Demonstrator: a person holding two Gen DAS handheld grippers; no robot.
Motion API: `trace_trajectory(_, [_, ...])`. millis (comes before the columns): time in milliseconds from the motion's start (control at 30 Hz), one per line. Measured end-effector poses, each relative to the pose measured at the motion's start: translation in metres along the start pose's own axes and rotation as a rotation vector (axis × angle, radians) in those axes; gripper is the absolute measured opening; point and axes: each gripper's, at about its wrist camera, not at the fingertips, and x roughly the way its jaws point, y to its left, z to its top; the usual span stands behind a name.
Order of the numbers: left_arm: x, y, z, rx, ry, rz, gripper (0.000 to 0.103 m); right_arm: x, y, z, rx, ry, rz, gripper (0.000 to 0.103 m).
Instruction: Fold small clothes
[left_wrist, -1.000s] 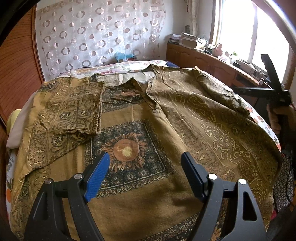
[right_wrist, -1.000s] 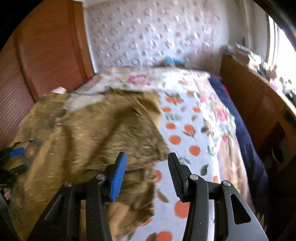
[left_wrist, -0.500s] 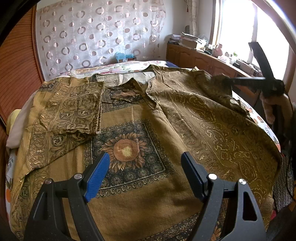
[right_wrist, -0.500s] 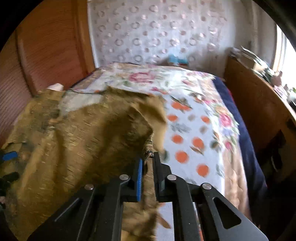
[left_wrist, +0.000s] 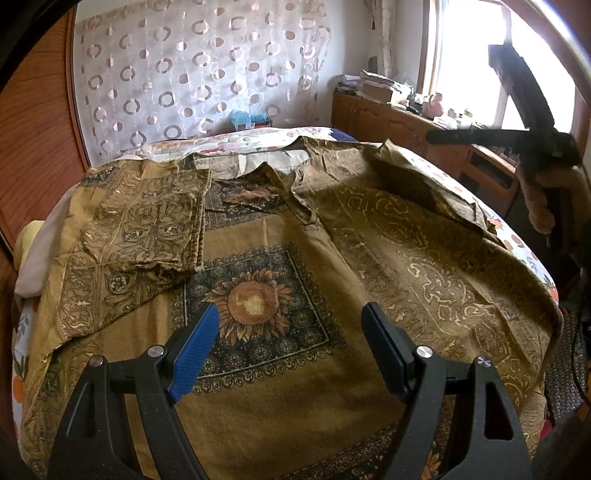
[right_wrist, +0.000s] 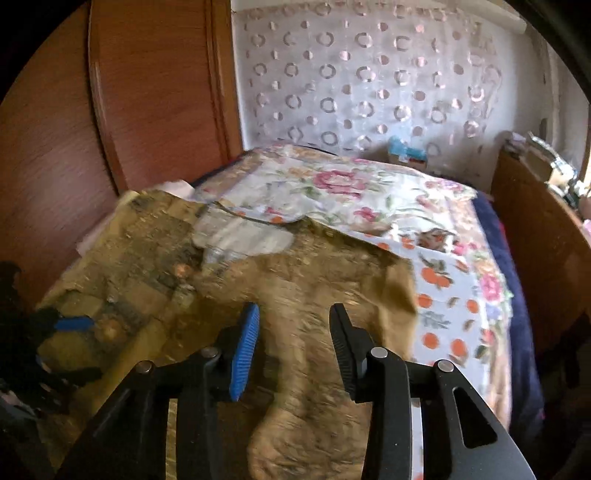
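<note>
My left gripper (left_wrist: 288, 350) and right gripper (right_wrist: 293, 343) both gape empty over the shirt (left_wrist: 266, 251); one sleeve (left_wrist: 147, 221) is folded in, the rest remains.

Daylight from the window (left_wrist: 465, 70), blown out to white glare. Left wrist view sharp; right wrist view motion-blurred. Fisheye bending, dark corners throughout.

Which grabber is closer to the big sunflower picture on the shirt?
Left. The left gripper hovers right at the sunflower; the right gripper is off by the shirt's far right edge.
</note>
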Motion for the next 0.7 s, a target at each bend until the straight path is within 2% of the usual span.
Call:
trace_trajectory(200, [-0.01, 0.007, 0.006, 0.002, -0.021, -0.001, 0.08, 0.028, -0.032, -0.013, 0.042, 0.094, -0.078, 0.041])
trace_trajectory(367, [-0.015, 0.028, 0.02, -0.001, -0.031, 0.034, 0.08, 0.06, -0.046, -0.029, 0.065, 0.194, -0.093, 0.041])
trace_trajectory(433, [-0.018, 0.037, 0.025, -0.001, -0.043, 0.044, 0.08, 0.066, -0.046, -0.031, 0.056, 0.205, -0.099, 0.041])
trace_trajectory(467, [-0.019, 0.041, 0.027, 0.0, -0.048, 0.057, 0.08, 0.066, -0.045, -0.032, 0.052, 0.192, -0.093, 0.039])
trace_trajectory(500, [-0.02, 0.045, 0.03, -0.001, -0.052, 0.073, 0.08, 0.065, -0.044, -0.031, 0.046, 0.187, -0.082, 0.029])
trace_trajectory(533, [-0.02, 0.05, 0.032, -0.005, -0.055, 0.083, 0.08, 0.062, -0.043, -0.033, 0.037, 0.18, -0.074, 0.015])
trace_trajectory(600, [-0.02, 0.059, 0.036, -0.023, -0.055, 0.088, 0.08, 0.06, -0.043, -0.035, 0.017, 0.173, -0.069, 0.005])
trace_trajectory(700, [-0.018, 0.071, 0.043, -0.034, -0.057, 0.106, 0.08, 0.059, -0.054, -0.035, 0.043, 0.149, -0.056, 0.003])
